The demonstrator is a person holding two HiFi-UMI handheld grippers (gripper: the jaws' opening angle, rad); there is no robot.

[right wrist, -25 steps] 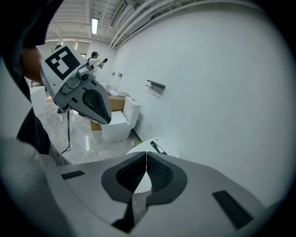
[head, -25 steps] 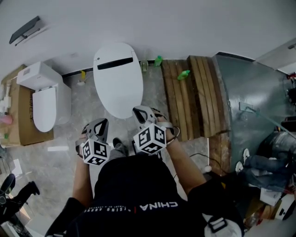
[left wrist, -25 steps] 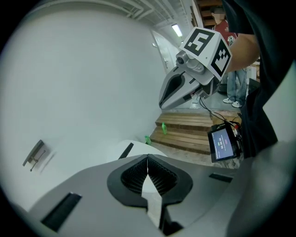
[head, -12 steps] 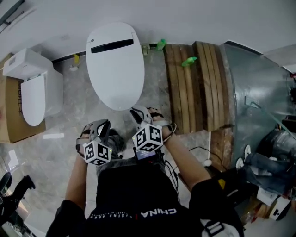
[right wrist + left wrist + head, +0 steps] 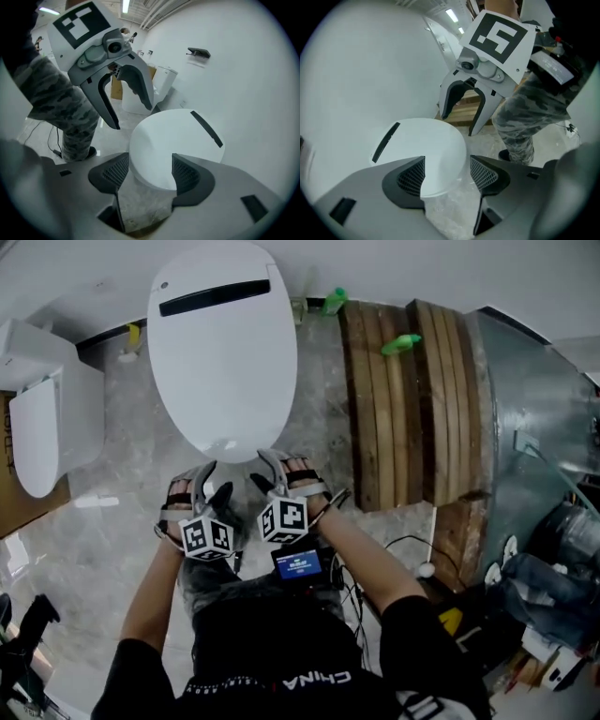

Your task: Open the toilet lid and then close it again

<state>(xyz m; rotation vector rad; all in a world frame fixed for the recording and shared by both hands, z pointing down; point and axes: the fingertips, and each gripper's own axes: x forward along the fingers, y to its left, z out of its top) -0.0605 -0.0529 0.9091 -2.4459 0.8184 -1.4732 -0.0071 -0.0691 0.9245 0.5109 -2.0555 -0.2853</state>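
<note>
Head view: left tool (image 5: 212,486) and right tool (image 5: 262,471), jaws just opened and empty, hover by the shut lid (image 5: 223,343); slip both evenly under its front.

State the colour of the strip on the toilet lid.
Black strip on the white toilet lid; clearest in the head view.

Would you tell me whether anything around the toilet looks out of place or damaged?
The toilet lid lies closed and intact. Oddly, wooden planks lie on the floor beside it, with a green object on top.
</note>
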